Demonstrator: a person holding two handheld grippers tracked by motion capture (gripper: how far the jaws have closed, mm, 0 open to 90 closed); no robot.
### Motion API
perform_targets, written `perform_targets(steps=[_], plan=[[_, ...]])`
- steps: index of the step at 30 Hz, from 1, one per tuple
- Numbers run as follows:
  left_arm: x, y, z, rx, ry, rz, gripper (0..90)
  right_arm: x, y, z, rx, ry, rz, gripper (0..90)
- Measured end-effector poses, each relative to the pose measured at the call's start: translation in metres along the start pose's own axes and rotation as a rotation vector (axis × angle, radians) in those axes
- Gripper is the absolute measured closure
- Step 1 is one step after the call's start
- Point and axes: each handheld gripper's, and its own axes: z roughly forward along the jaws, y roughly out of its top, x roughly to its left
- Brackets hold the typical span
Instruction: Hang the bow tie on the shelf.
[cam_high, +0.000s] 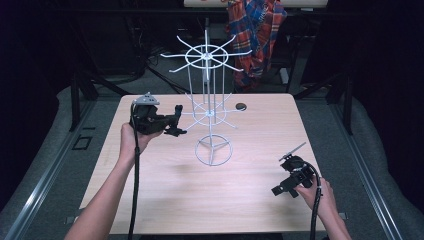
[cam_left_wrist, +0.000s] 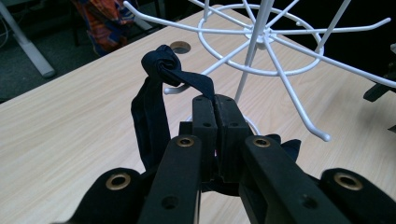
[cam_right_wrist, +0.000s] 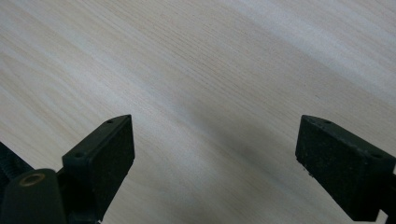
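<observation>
Navy blue cloth — a narrow strip of fabric (cam_left_wrist: 152, 112) with a knot at its upper end — is pinched between the pressed-together jaws of the left gripper (cam_left_wrist: 215, 105), the strip running from the jaw tips up to the knot and then hanging down in a loop along the gripper's left side in the left gripper view. The knot sits just beside the upturned tip of one arm of the white wire rack (cam_left_wrist: 261, 42); whether it touches that tip cannot be told. In the high view the left gripper (cam_high: 176, 120) is held above the pale wooden table (cam_high: 150, 190) at the left of the rack (cam_high: 210, 107), its jaws pointing toward the lower ring of spokes, with the person's left hand (cam_high: 131, 139) wrapped around its body and a cable hanging down from it. The rack stands upright near the table's middle on a round wire foot, with two tiers of radiating hooks. The right gripper (cam_high: 282, 190) is low over the table's near right corner, well apart from the rack, held in the right hand (cam_high: 315, 192); in the right gripper view its two jaws stand spread wide with bare wood between them. A small dark round hole (cam_high: 241, 106) lies in the tabletop behind the rack — and a red and blue plaid garment (cam_high: 255, 30) hangs beyond the table's far edge
</observation>
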Motion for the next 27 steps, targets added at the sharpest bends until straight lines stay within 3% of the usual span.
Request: perform_targets(steps=[27], plan=[[-0.011, 0.008, 0.020, 0.014, -0.052, 0.071, 88.3, 0.000, -0.001, 0.001, -0.007, 0.003, 0.006, 11.6]])
